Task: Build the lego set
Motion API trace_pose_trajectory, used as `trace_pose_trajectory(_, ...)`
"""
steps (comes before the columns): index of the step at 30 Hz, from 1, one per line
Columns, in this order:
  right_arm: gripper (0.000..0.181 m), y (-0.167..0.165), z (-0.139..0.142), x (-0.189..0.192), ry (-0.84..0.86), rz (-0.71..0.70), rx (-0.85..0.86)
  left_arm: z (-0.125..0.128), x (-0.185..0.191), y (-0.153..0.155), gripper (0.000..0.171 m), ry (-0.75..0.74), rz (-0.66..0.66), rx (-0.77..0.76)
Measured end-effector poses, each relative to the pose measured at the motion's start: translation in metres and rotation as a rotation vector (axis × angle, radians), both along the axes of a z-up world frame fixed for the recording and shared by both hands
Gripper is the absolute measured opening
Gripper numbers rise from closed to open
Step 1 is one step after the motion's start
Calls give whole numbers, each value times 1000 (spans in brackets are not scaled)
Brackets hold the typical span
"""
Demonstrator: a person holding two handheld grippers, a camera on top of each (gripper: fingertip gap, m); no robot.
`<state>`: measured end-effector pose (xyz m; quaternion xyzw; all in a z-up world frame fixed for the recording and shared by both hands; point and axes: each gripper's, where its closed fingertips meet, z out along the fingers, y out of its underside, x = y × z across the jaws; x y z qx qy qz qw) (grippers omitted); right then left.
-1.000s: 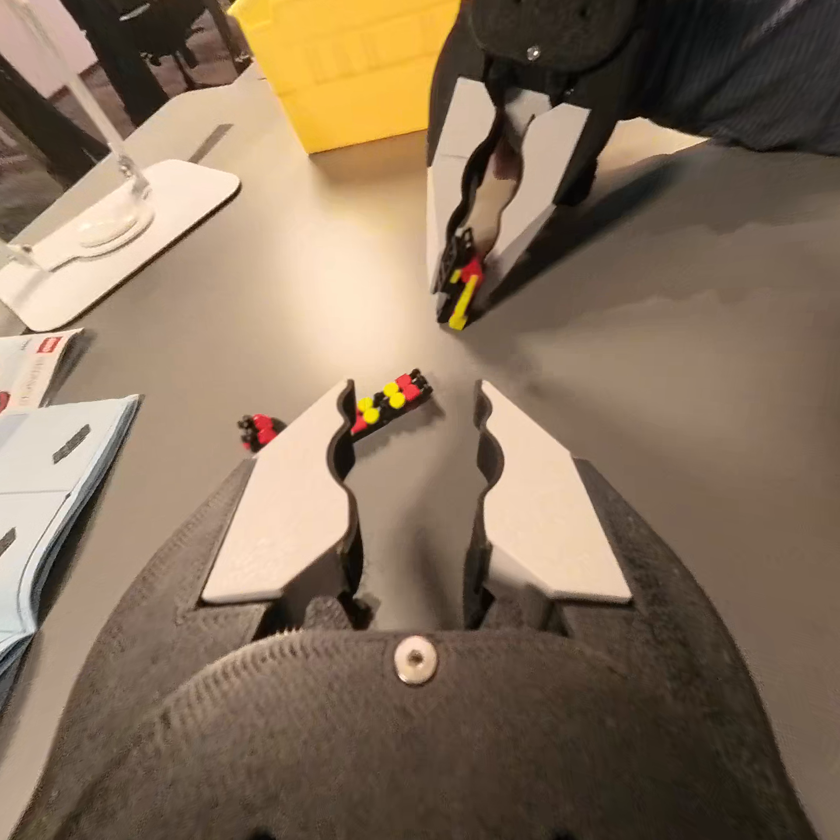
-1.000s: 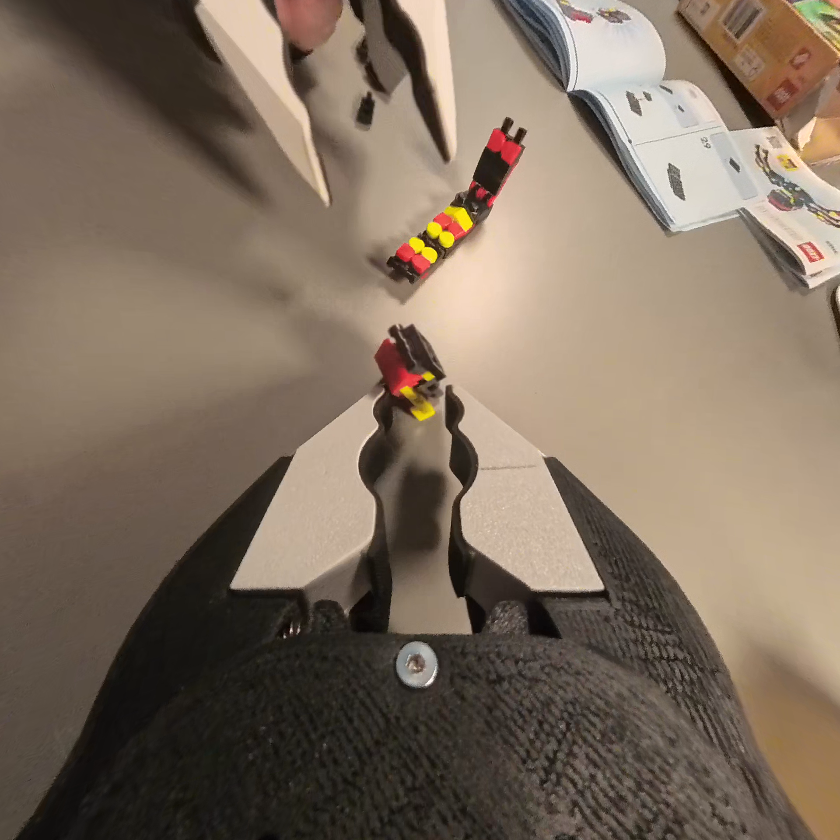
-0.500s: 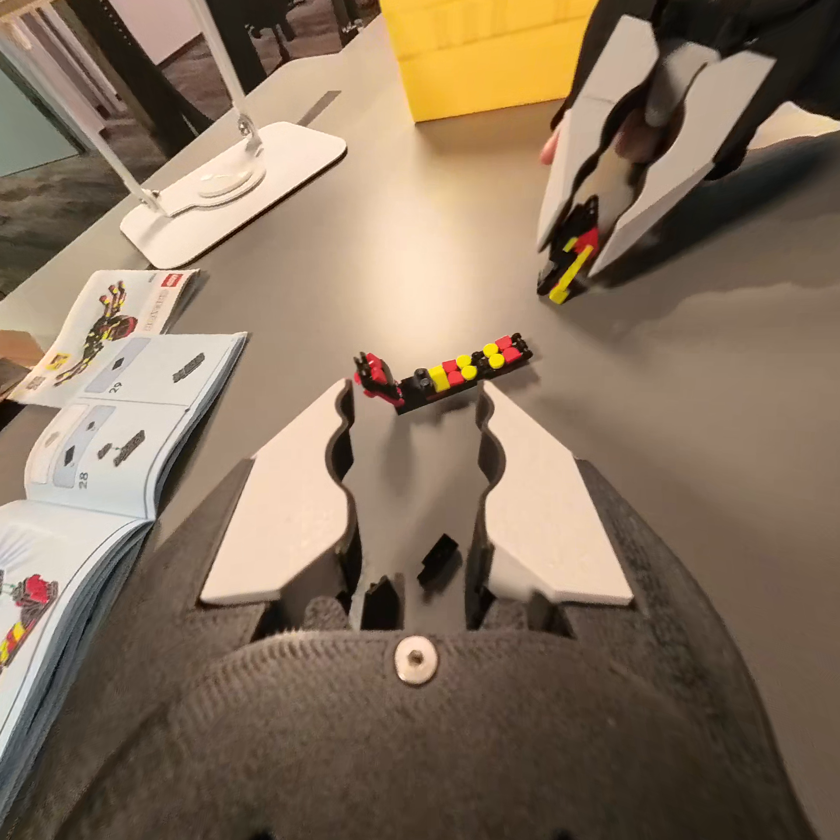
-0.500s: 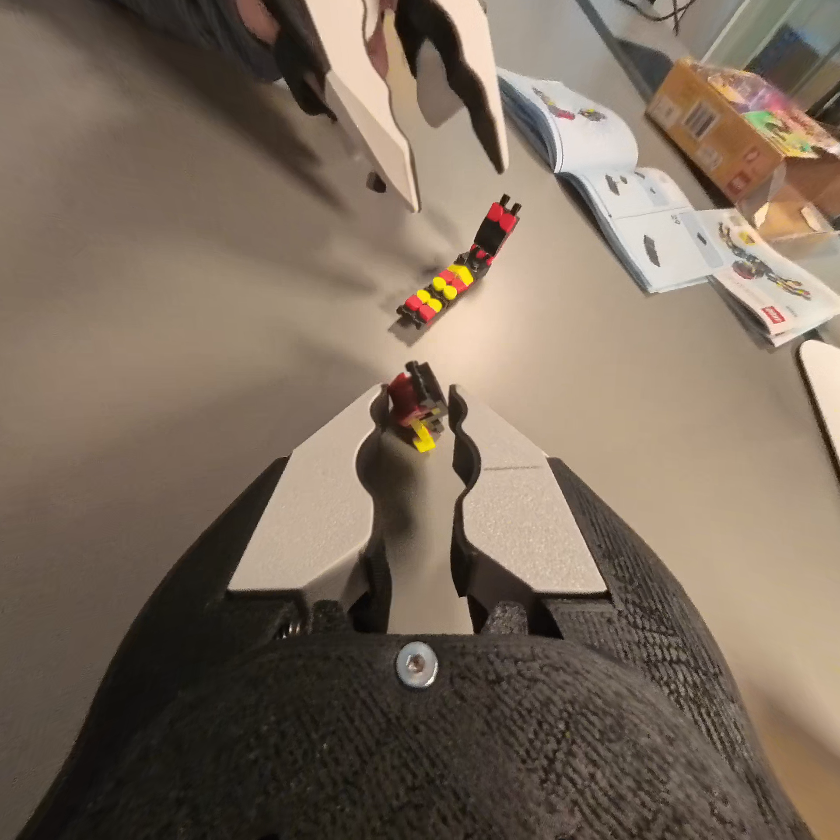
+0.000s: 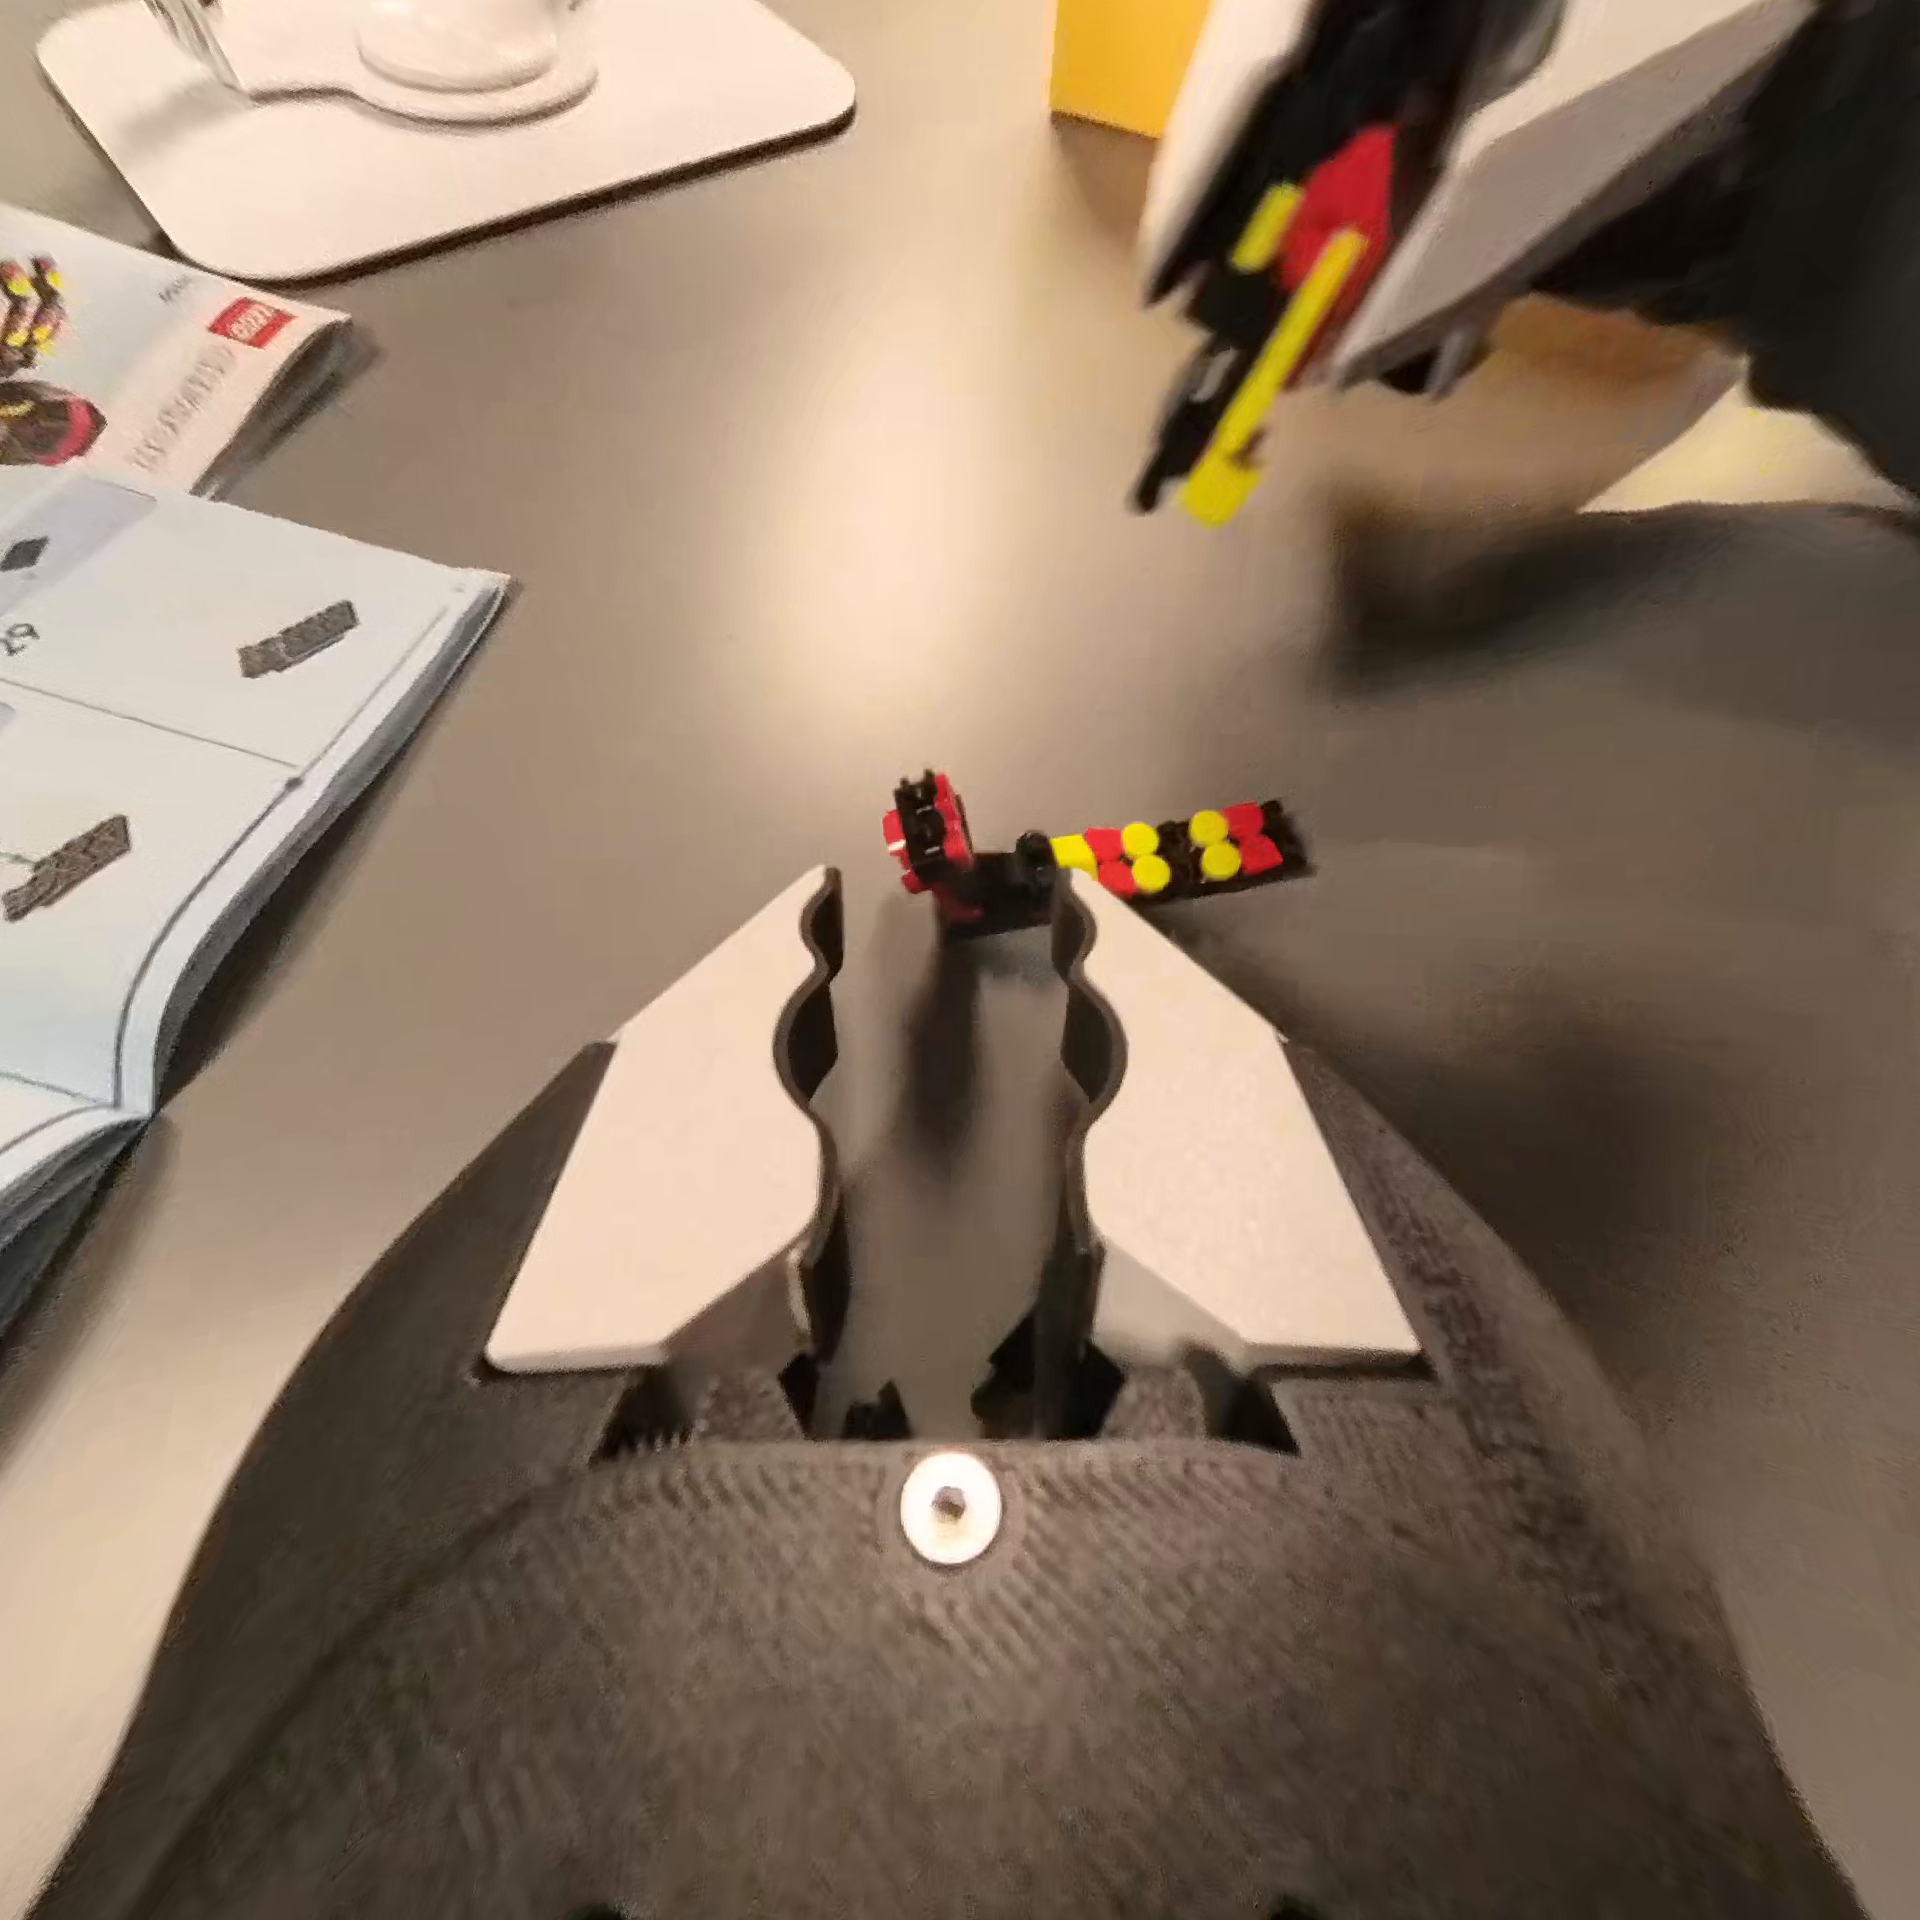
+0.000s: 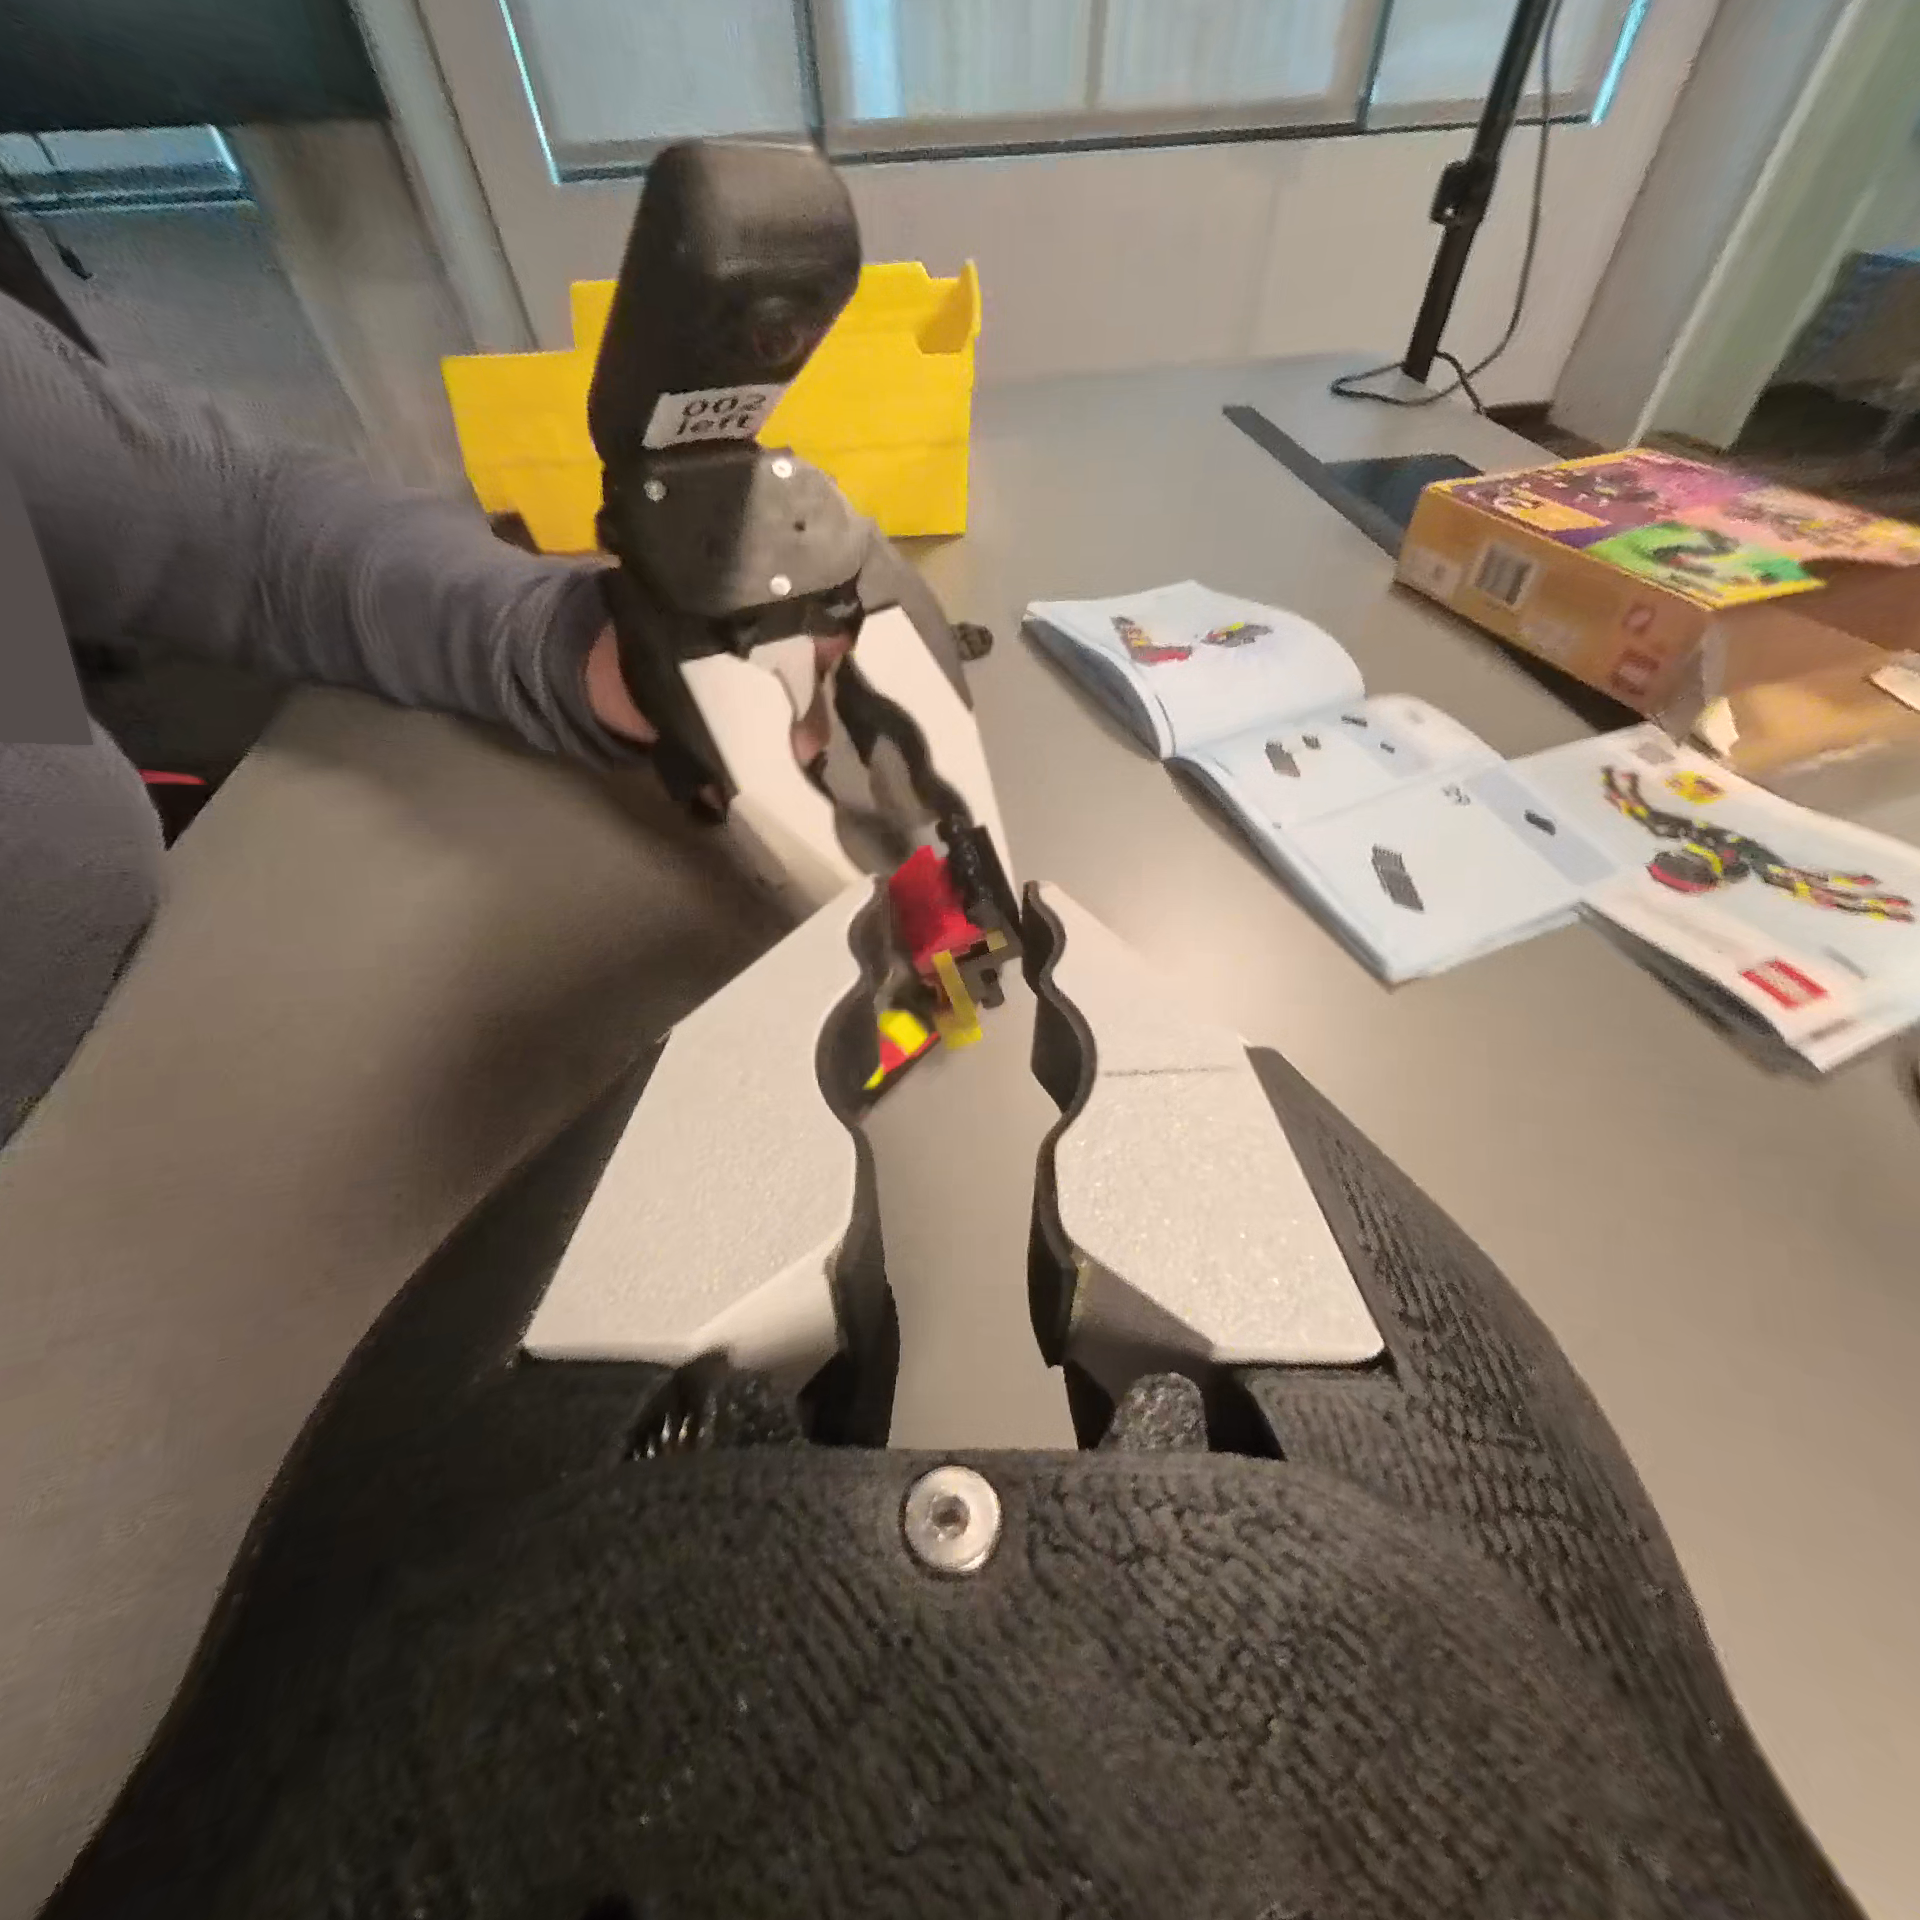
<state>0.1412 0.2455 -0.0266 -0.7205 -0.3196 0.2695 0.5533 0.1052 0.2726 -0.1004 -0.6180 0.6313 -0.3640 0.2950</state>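
Grey counter (image 5: 644,499) carries a red, yellow and black brick strip (image 5: 1101,857) just beyond the left hand-held gripper (image 5: 951,894), whose fingers stand apart. The right hand-held gripper (image 6: 951,914) is clamped on a small red-and-black brick piece (image 6: 940,930), raised near it.

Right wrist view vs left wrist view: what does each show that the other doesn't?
Only the right wrist view: the cardboard set box, the windows, a black stand and the sleeve of the person holding the left hand-held gripper.

Only the left wrist view: the white lamp base and the long studded lego strip lying on the table, right at the left hand-held gripper's open tips.

Both: the right hand-held gripper shut on the small red-black-yellow lego piece, the open instruction booklet, the yellow bin.
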Motion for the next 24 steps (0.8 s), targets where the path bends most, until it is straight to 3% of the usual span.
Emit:
trace_pose_trajectory(5,23,31,-12,-7,8,38,-25,-5,7,-3,32,37,-34,-23)
trace_pose_trajectory(10,23,24,-17,3,38,56,-105,-6,10,-2,28,47,-92,-38)
trace_pose_trajectory(11,23,22,-14,5,76,63,-131,-5,10,-2,16,51,-119,-41)
trace_pose_trajectory(18,23,23,-13,13,326,64,-358,-7,11,-21,14,153,-426,-84)
trace_pose_trajectory(24,23,19,-15,10,357,86,-355,-9,23,-29,15,198,-519,-69)
